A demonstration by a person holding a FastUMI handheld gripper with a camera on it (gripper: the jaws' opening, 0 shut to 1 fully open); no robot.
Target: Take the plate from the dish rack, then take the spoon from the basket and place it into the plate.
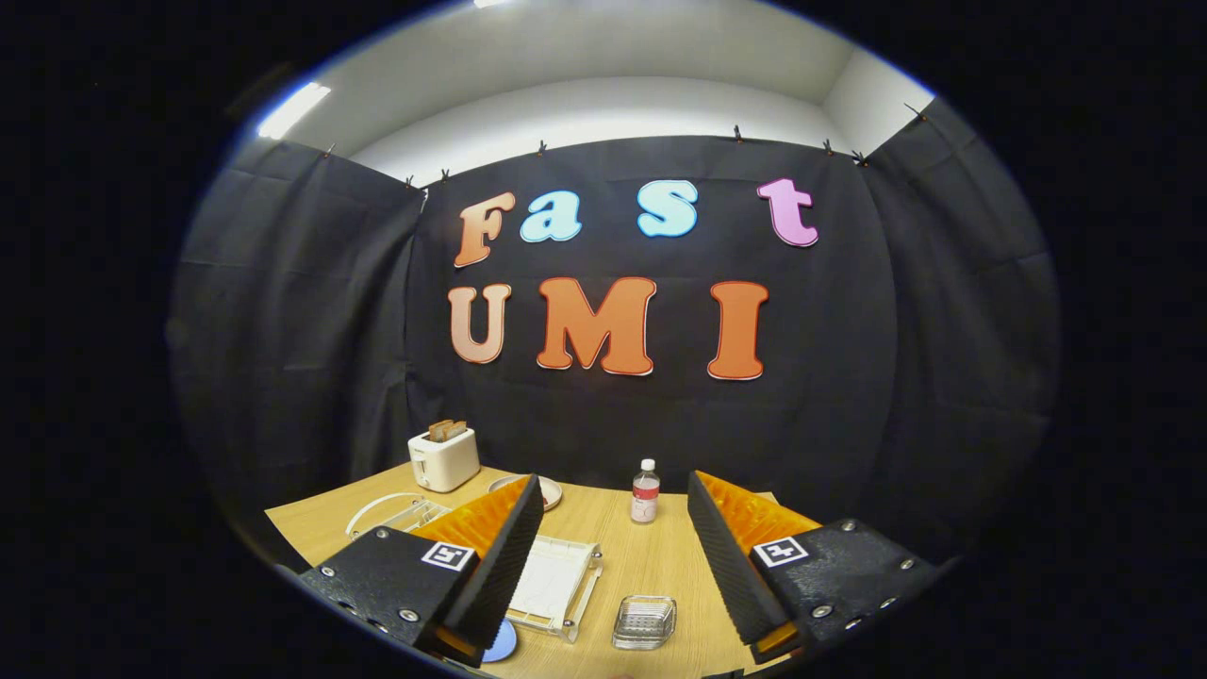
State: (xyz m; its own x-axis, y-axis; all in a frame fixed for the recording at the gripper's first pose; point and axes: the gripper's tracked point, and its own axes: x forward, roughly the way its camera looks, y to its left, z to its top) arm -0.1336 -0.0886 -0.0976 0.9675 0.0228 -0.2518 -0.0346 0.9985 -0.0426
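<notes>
My gripper (615,483) hangs open above the wooden table (651,556), its jaws wide apart with nothing between them. Just ahead of the left finger (500,566) lies a clear rack with a white base (558,583). A blue round plate edge (503,645) peeks out from under that finger, next to the rack. A white wire basket (388,514) sits further left, partly hidden by the finger; I cannot make out a spoon in it. A second pale plate (550,491) shows behind the left fingertip.
A white toaster (443,458) with bread stands at the back left. A small water bottle (645,492) stands at the back between the fingers. A square clear glass dish (644,622) lies close below, between the fingers.
</notes>
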